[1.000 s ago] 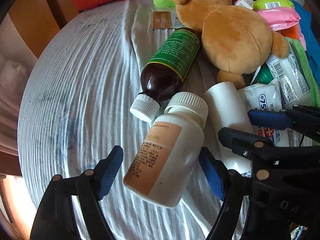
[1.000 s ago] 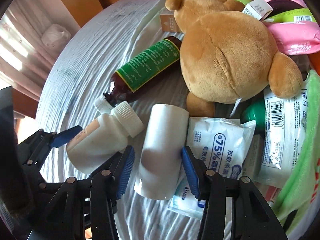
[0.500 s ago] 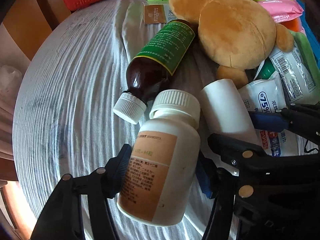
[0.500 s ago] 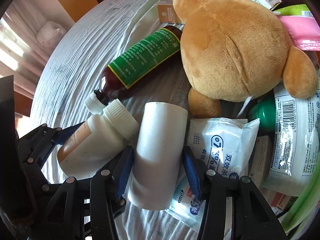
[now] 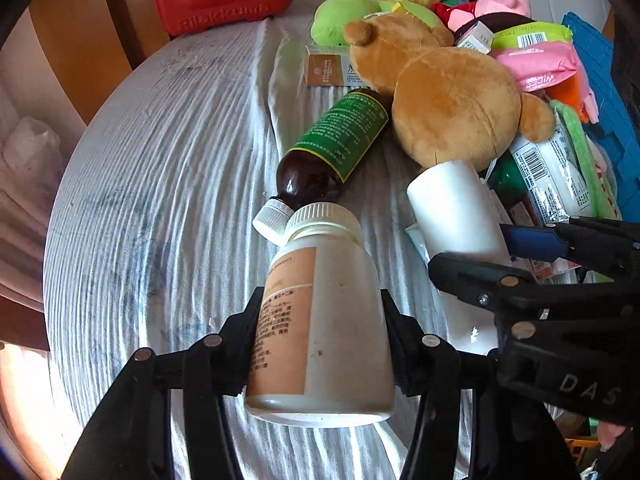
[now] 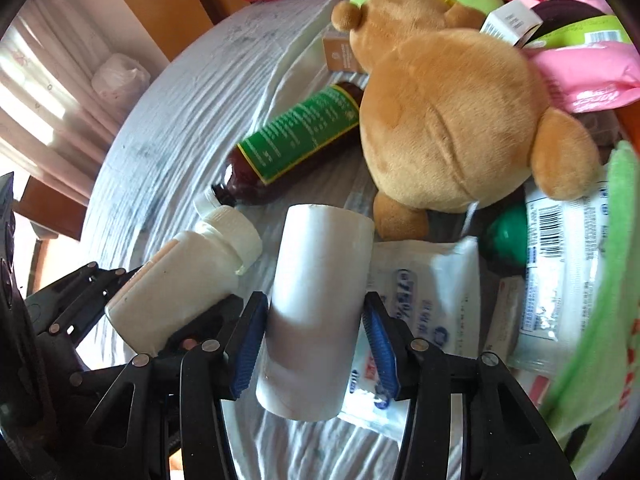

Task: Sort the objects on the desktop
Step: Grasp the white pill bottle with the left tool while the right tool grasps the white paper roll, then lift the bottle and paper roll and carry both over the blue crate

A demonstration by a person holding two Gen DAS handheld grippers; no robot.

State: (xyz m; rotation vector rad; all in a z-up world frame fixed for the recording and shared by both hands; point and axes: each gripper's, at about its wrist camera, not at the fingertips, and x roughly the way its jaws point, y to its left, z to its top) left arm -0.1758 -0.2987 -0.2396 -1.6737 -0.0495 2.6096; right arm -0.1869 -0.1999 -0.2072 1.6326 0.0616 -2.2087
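Pill bottle is sitting at 6 o'clock, roll lying at its 3. Syrup bottle is lying at 12, teddy bear resting at 1.

Below my fingers spreads a round table under a wrinkled white cloth, smudged with dark marks. On it a brown bottle with a green label lies on its side, white cap toward me. Beside it slumps a tan plush bear, a small tan box at its head. A white wipes packet lies flat nearer me.
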